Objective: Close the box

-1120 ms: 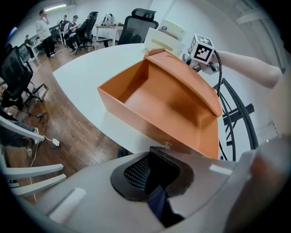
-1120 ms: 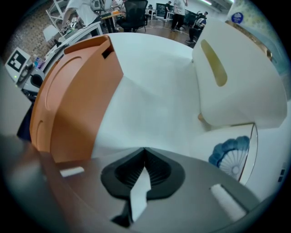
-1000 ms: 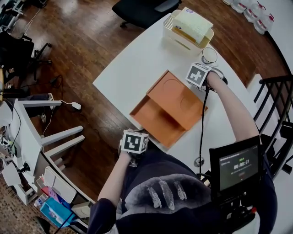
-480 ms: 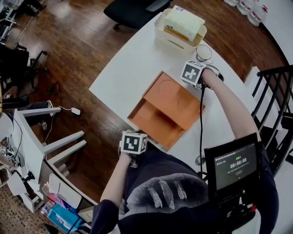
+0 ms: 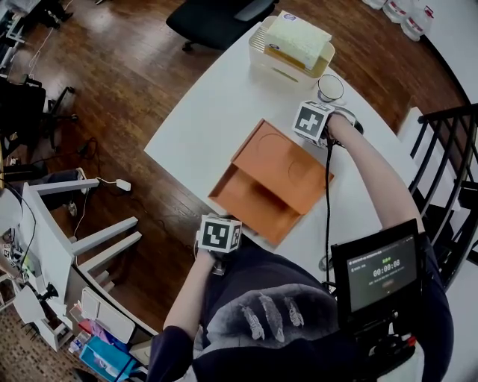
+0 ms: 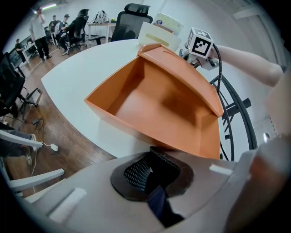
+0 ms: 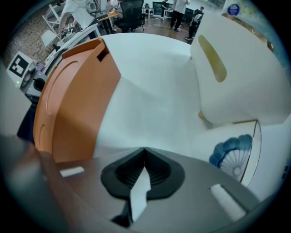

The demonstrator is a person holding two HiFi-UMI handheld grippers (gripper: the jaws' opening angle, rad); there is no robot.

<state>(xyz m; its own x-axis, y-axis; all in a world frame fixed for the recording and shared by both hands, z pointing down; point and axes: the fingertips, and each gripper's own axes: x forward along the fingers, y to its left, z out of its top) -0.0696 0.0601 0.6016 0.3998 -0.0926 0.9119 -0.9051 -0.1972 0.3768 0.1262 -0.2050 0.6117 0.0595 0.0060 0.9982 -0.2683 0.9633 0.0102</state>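
An orange box (image 5: 250, 198) lies open on the white table (image 5: 216, 112), its inside empty (image 6: 150, 100). Its lid (image 5: 287, 164) slants up over the far half (image 6: 182, 68). My right gripper (image 5: 314, 121) is at the lid's far right corner, beside it; its jaws (image 7: 144, 152) are shut on nothing and point past the lid's outer face (image 7: 72, 100). My left gripper (image 5: 218, 235) hovers off the table's near edge, just short of the box. It is shut and empty too (image 6: 152, 152), aimed into the open box.
A cream basket (image 5: 291, 45) with a yellow pack and a patterned cup (image 5: 330, 88) stand beyond the right gripper, close in the right gripper view (image 7: 236, 154). A black chair (image 5: 216, 19) is behind the table. A black railing (image 5: 448, 164) runs on the right.
The head view has shifted a little. Both grippers and the lid keep about the same places relative to the box.
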